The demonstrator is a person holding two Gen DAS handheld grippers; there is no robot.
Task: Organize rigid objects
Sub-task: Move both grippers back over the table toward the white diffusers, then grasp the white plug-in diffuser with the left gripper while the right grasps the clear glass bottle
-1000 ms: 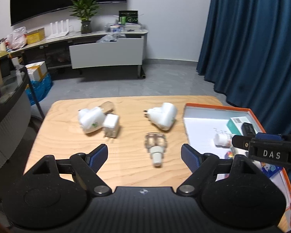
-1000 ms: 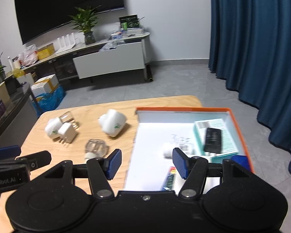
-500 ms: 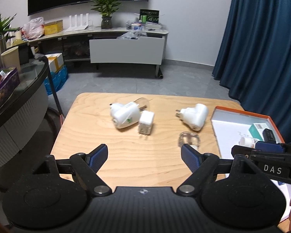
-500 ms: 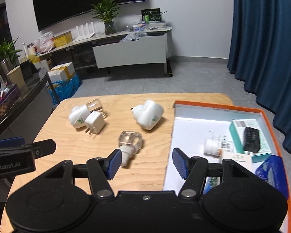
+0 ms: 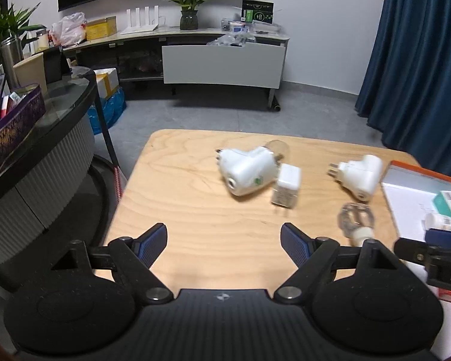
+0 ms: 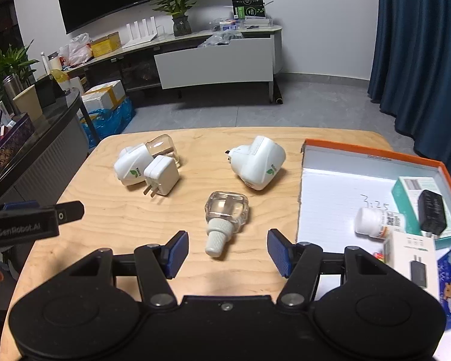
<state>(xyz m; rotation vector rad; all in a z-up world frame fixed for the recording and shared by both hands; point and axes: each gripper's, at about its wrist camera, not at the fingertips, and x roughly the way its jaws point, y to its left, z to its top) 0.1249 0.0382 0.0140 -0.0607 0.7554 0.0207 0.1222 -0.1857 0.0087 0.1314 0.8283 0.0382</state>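
Wooden and pale, the table (image 6: 195,270) carries a loose scatter of small things. Toward its far left corner a white plug-in unit (image 6: 132,167) lies on its side with a clear bottle (image 6: 162,149) behind it and a small white charger (image 6: 161,179) touching its front, prongs pointing at the near edge. The left gripper (image 5: 224,242) hangs over the near left part of the table, jaws spread wide with only bare wood between them. Toward the middle a second white plug-in unit (image 6: 260,164) lies apart from the first group, and just nearer lies a clear refill bottle (image 6: 225,215), its white cap pointing at the near edge. The right gripper (image 6: 227,254) hovers directly above that cap, jaws released, touching nothing. Along the right edge sits an orange-rimmed tray (image 6: 372,150) holding a white pill bottle (image 6: 375,221), a teal box (image 6: 412,189) with a black adapter (image 6: 433,216) on it, and a white carton (image 6: 415,258).
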